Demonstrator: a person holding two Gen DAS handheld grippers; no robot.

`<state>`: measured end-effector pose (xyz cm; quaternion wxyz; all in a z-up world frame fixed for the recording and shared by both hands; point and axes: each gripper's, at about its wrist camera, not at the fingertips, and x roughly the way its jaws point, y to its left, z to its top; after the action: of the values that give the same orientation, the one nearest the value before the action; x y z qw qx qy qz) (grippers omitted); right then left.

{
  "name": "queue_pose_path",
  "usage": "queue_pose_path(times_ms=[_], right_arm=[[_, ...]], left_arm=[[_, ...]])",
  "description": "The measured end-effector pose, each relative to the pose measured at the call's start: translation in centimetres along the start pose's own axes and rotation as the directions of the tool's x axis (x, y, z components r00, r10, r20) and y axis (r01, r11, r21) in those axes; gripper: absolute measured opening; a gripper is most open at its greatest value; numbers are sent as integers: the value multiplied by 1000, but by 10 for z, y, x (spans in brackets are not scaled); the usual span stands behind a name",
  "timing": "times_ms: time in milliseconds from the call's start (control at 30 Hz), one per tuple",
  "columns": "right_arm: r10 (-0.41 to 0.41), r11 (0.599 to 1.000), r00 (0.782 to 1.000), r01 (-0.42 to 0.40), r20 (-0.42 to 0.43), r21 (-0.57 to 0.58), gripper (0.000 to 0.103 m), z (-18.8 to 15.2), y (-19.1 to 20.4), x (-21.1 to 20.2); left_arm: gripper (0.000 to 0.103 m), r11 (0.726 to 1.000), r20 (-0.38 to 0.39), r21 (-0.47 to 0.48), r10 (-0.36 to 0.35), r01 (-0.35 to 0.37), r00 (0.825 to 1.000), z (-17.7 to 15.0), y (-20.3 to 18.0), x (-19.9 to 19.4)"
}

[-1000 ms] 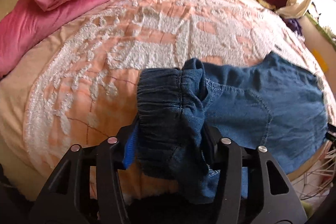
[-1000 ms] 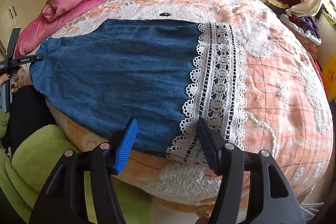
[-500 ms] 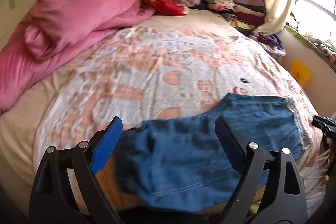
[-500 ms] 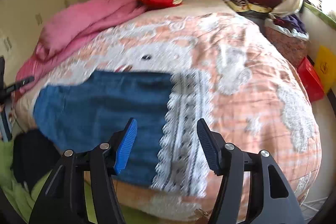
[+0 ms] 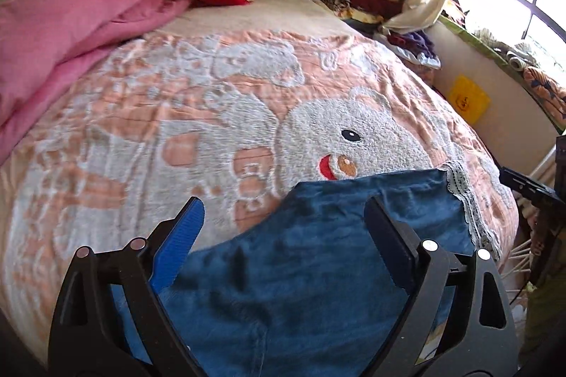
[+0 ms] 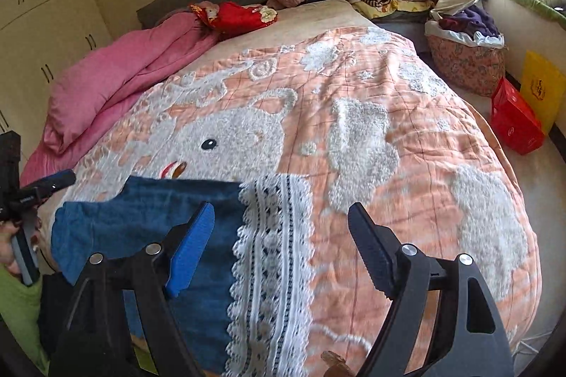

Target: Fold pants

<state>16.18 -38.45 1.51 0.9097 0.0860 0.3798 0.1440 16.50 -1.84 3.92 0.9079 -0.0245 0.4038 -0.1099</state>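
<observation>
Both claws stand open and hold nothing: the left gripper [image 5: 283, 228] and the right gripper [image 6: 281, 233] have each just been spreading their jaws, and the denim pants [image 5: 318, 271] lie beneath them, not pinched between the pads. The pants rest flat on the near edge of the peach bear blanket [image 6: 353, 94], just below the bear's face, with the white lace hem [image 6: 272, 264] toward the right gripper's side. That flat spread suggests a fold has been laid down and let go, so both claws hang clear above the cloth.

From the left wrist the denim body fills the foreground, while the hem is only a thin strip at the pants' far edge. From the right wrist the lace band is broad and clear, and a red box [image 6: 514, 119] on the floor beyond the blanket's right side also shows.
</observation>
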Motion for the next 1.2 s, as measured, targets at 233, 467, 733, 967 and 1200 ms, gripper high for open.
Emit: queue_pose_path(times_ms=[233, 467, 733, 967, 1200], right_arm=[[38, 999, 998, -37, -51, 38, 77, 10, -13, 31], [61, 995, 992, -51, -109, 88, 77, 16, -29, 69], [159, 985, 975, -145, -155, 97, 21, 15, -27, 95], [109, 993, 989, -103, -98, 65, 17, 8, -23, 90], [55, 998, 990, -51, -128, 38, 47, 9, -24, 98]], left_arm=[[85, 999, -84, -29, -44, 42, 995, 5, 2, 55], [85, 994, -153, -73, -89, 78, 984, 1, 11, 95], [7, 984, -153, -65, -174, 166, 973, -6, 5, 108], [3, 990, -105, -15, -140, 139, 985, -7, 1, 100], [6, 992, -110, -14, -125, 125, 986, -10, 4, 105]])
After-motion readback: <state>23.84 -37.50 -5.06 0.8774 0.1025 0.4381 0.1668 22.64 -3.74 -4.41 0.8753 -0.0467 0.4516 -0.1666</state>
